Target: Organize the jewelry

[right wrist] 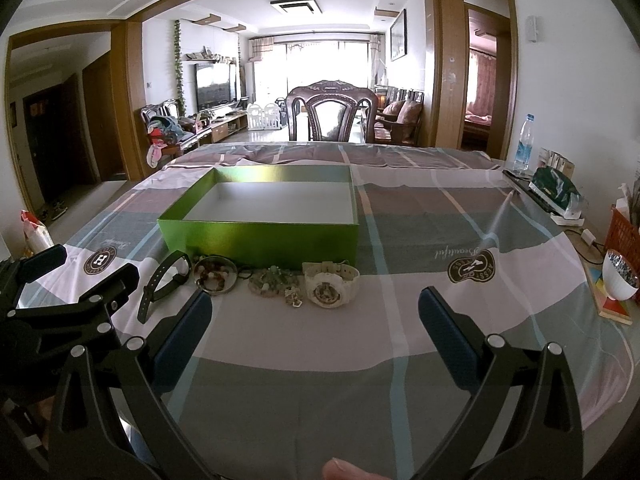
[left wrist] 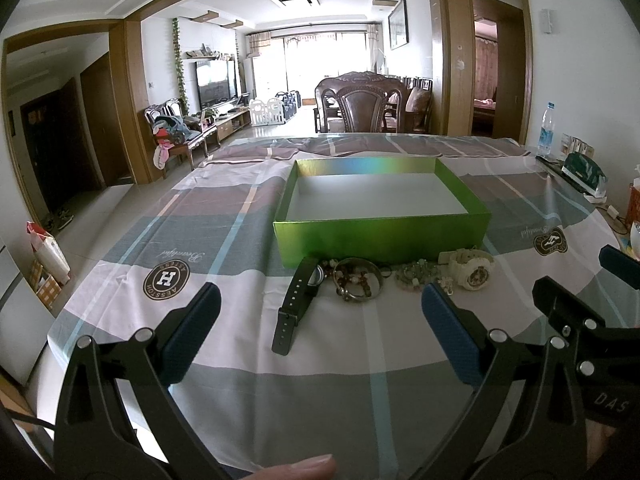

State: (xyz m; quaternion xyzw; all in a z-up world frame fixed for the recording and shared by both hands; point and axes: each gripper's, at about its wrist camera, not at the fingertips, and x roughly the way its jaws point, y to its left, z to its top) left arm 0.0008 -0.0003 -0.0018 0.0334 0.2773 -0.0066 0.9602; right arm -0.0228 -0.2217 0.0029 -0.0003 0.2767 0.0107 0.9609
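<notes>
Left wrist view: my left gripper (left wrist: 320, 320) hangs with its jaws spread wide and empty over the checked tablecloth (left wrist: 120, 248), short of the jewelry row. The row lies against the near wall of the green box (left wrist: 380, 240), which is open and bare inside. I count 1 black watch (left wrist: 298, 300) at the box's near-left corner, 1 metal bangle with brown beads (left wrist: 358, 280) beside it, 1 pale green bead bracelet (left wrist: 418, 274) next, and 1 white watch (left wrist: 474, 272) at the near-right corner. The risk I see: the pieces touch or overlap, so closing on 1 could drag its neighbour, and the black strap trails toward me and may snag.

Right wrist view: my right gripper (right wrist: 316, 322) is likewise open and holds nothing, nearest the white watch (right wrist: 330, 286). Same count here: 2 watches, 1 bangle (right wrist: 214, 278), 1 green bead strand (right wrist: 274, 284), 1 box (right wrist: 260, 236). The left gripper's fingers (right wrist: 108, 292) sit close at my left, so I judge a collision possible if both reach for the row together. A small charm near the white watch could be missed.
</notes>
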